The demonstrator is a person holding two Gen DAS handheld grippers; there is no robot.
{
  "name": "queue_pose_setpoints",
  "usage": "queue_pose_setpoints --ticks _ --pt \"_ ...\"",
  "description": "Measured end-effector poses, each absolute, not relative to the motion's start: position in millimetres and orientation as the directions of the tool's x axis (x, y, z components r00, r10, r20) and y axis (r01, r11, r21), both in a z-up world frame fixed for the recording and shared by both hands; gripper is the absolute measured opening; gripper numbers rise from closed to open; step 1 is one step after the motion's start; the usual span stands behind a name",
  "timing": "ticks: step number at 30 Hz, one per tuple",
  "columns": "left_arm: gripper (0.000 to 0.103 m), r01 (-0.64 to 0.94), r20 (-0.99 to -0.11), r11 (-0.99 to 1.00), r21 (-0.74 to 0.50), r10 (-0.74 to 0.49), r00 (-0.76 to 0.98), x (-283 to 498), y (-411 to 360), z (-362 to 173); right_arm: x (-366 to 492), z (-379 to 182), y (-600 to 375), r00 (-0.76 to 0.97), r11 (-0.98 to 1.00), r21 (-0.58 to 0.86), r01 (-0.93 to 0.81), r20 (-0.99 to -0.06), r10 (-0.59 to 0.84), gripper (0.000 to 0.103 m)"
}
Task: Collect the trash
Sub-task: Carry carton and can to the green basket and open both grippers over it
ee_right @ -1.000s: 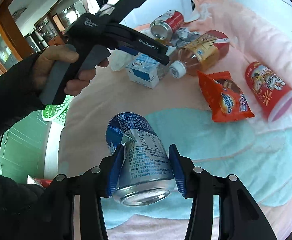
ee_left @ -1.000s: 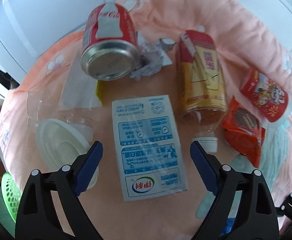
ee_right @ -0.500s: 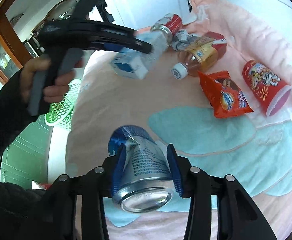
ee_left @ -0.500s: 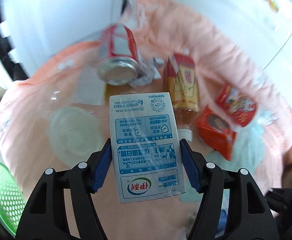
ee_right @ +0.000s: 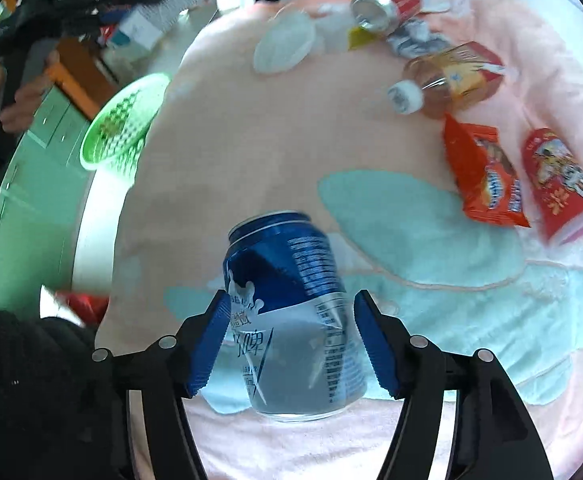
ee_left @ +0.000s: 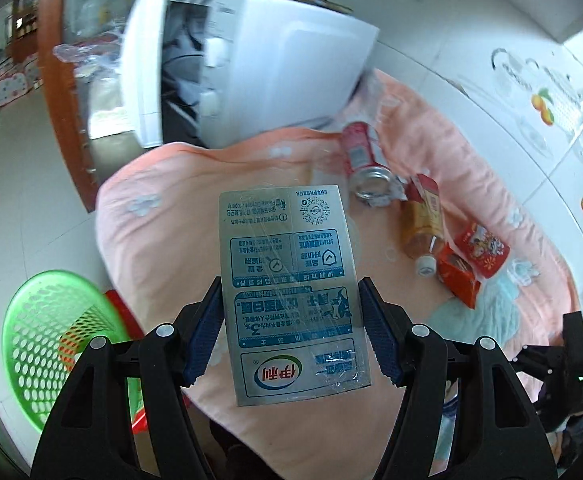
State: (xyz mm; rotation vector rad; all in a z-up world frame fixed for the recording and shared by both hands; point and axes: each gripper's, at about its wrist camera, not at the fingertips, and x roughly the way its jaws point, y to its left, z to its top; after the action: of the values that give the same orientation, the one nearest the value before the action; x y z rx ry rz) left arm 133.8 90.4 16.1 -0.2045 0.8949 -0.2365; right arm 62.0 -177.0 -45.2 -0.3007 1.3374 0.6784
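my left gripper (ee_left: 291, 330) is clenched on the milk carton (ee_left: 289, 296), both blue pads pressed flat on its two narrow sides, and the carton is lifted clear of the pink blanket (ee_left: 163, 232). in the left wrist view it fills the centre of the frame, and the green basket (ee_left: 47, 344) sits at the lower left, on the floor beside the bed. i judge the carton is light and probably empty; its walls are thin card and will buckle if i squeeze more, so the hold low on the flat sides is right.

my right gripper (ee_right: 291, 344) has its jaws opening now. the blue can (ee_right: 291, 308) lies between them in the lower centre of the right wrist view, on the blanket, and there is a small gap on the right pad side, so i think it is not clamped. the can is already dented, so it is thin and soft, also smooth and round; i would take it across the middle of the body, gently.

the other trash waits at the upper right of that view: red can (ee_right: 387, 4), tea bottle (ee_right: 447, 76), snack bag (ee_right: 487, 176), red cup (ee_right: 559, 184).
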Motion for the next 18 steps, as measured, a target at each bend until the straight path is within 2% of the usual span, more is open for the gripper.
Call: queue_pose_setpoints --ticks 2,5,12,15,18 --pt "0.065 0.104 -0.738 0.955 -0.279 -0.282 0.613 128.4 100.2 17.1 69.5 -55.0 -176.6 0.029 0.766 0.194 -0.613 -0.963 0.267 0.065" --pt "0.065 0.082 -0.739 0.958 -0.276 -0.266 0.619 122.0 113.0 16.8 76.2 -69.3 -172.2 -0.021 0.754 0.203 -0.624 -0.970 0.243 0.075" --pt "0.065 0.026 -0.751 0.961 -0.276 -0.232 0.619 112.5 137.1 7.8 63.8 -67.9 -153.0 -0.093 0.688 0.217 -0.693 -0.973 0.212 0.075" --pt "0.065 0.008 -0.751 0.960 -0.281 -0.225 0.621 109.5 144.5 3.8 62.4 -63.0 -152.5 -0.106 0.687 0.238 -0.687 -0.968 0.229 0.066" --pt "0.065 -0.002 -0.751 0.958 -0.286 -0.223 0.622 108.2 148.6 0.9 70.2 -62.9 -157.9 -0.143 0.715 0.317 -0.624 -0.945 0.294 0.058"
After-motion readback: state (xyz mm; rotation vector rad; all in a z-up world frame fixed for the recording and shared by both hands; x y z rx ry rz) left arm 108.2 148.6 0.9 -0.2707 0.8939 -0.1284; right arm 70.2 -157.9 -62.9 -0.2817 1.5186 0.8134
